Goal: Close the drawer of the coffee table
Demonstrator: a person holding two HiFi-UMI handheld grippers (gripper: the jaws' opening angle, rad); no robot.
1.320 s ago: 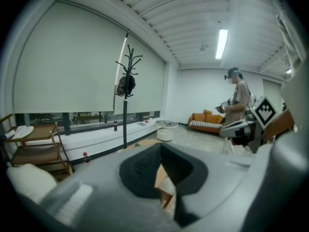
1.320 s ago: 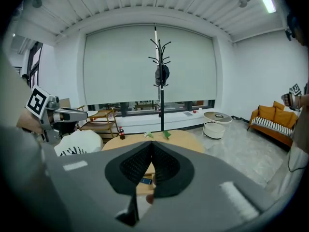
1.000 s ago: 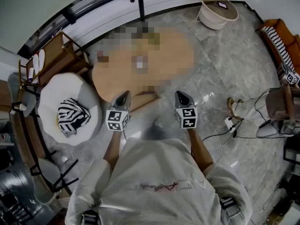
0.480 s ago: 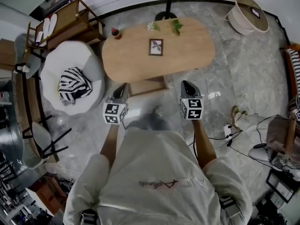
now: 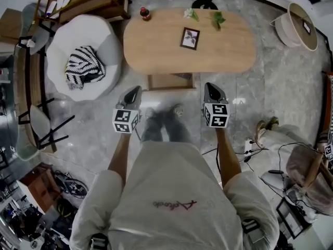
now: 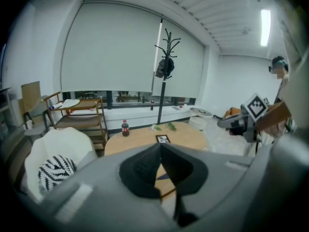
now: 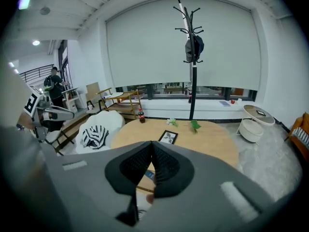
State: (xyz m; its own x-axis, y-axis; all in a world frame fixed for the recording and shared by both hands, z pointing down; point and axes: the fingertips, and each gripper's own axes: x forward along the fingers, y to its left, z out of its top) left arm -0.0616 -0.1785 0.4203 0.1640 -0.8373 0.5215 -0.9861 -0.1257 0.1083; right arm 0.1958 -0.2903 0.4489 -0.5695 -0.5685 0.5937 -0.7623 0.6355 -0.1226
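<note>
An oval wooden coffee table [image 5: 156,51] stands ahead of me. Its drawer [image 5: 170,81] is pulled out toward me from the near side, a little left of the middle. My left gripper [image 5: 135,91] hangs shut and empty just left of the drawer, clear of it. On the drawer's right, my right gripper [image 5: 210,89] is also shut with nothing in it. In the left gripper view the closed jaws cover the table's [image 6: 145,138] near edge. The right gripper view has the table [image 7: 212,144] beyond its closed jaws, the drawer mostly hidden behind them.
On the table stand a picture frame [image 5: 190,38], a small cola bottle [image 5: 144,13] and green sprigs [image 5: 217,19]. A white armchair [image 5: 67,46] with a striped cushion [image 5: 83,67] sits left. A coat stand base [image 5: 205,4], round side table [image 5: 299,23] and floor cables [image 5: 260,150] are around.
The view has tilted down and nearer: the table now sits higher in the head view with the drawer directly between both grippers. Both grippers came down and forward, still shut.
</note>
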